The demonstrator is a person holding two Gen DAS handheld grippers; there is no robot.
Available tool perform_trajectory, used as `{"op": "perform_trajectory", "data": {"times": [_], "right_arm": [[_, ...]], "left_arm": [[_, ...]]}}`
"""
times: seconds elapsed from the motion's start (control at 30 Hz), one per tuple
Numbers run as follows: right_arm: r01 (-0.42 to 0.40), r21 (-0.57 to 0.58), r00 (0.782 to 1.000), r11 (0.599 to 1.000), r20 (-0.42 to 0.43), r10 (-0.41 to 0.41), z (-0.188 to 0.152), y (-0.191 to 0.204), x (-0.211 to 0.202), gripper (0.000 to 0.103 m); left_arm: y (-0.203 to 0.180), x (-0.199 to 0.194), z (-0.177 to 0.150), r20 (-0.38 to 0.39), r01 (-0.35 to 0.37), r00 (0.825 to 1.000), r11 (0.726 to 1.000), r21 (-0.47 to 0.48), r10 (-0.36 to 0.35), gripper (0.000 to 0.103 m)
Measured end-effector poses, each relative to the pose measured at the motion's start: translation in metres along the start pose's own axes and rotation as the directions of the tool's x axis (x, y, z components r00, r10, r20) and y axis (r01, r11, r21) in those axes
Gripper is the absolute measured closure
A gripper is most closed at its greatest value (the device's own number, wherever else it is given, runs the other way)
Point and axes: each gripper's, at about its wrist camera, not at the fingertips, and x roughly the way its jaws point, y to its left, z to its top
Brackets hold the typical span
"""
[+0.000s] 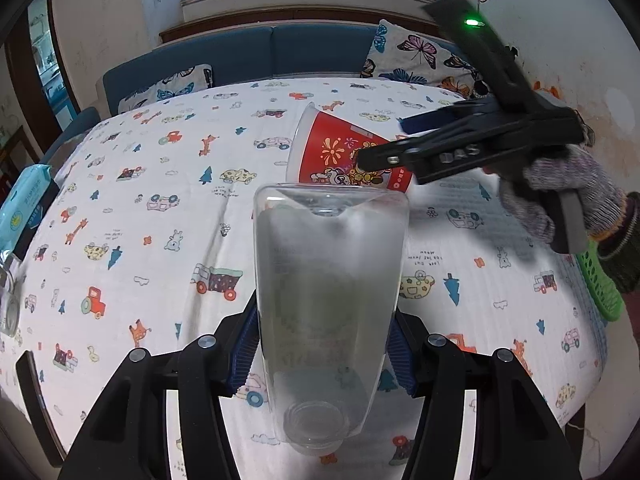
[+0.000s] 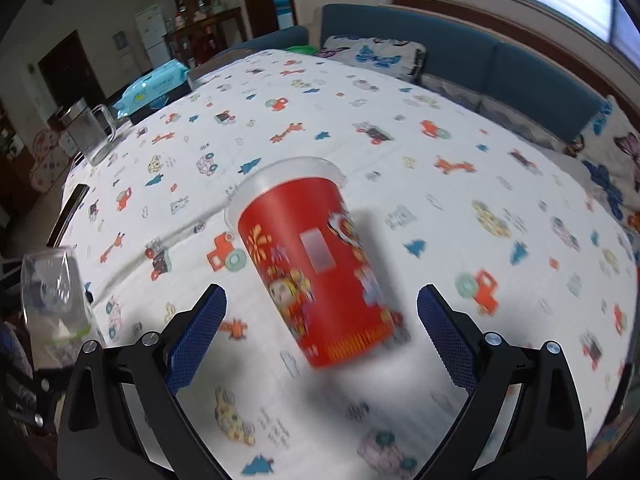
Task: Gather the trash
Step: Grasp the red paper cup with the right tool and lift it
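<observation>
Left gripper [image 1: 322, 354] clamping clear cup [image 1: 326, 300], red cup [image 2: 316, 260] lying

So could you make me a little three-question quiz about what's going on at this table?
1. True or false: the left gripper has its fingers pressed on a clear plastic cup.
2. Multiple choice: the red printed cup is (A) clamped by the right gripper, (B) between its open fingers, with a gap showing on each side, (C) stacked inside the clear cup.
3. Fill in: the pack at the table's far edge, near the glass mug, is a blue pack of ____.

Key: 1 true; 2 B; 3 wet wipes, judging by its look, since the label is too small to read.
</observation>
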Motion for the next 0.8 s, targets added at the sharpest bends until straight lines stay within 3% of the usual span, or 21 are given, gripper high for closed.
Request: {"op": "perform_trajectory", "data": {"times": [0.3,0.4,0.8], "right_arm": [[-0.004,-0.017,0.999,1.000,-0.047,0.003,0.008,-0.003,0.037,0.009],[-0.014,-0.008,0.999,1.000,-0.053,0.013,0.004,-0.004,0.041,0.022],[0.007,0.098,1.000,0.995,0.003,-0.007,-0.021,-0.009,0.006,0.030]], "left_arm": [[0.002,0.015,-0.006,-0.033,0.012,0.999,1.000,-0.015,-0.012,0.049],[0.001,0.024,-0.008,-0.053,0.012,0.999,1.000,-0.013,-0.012,0.050],[0.006,0.047,-0.022,-0.123,-0.006,0.992,1.000,-0.020,0.003,0.049]]}}
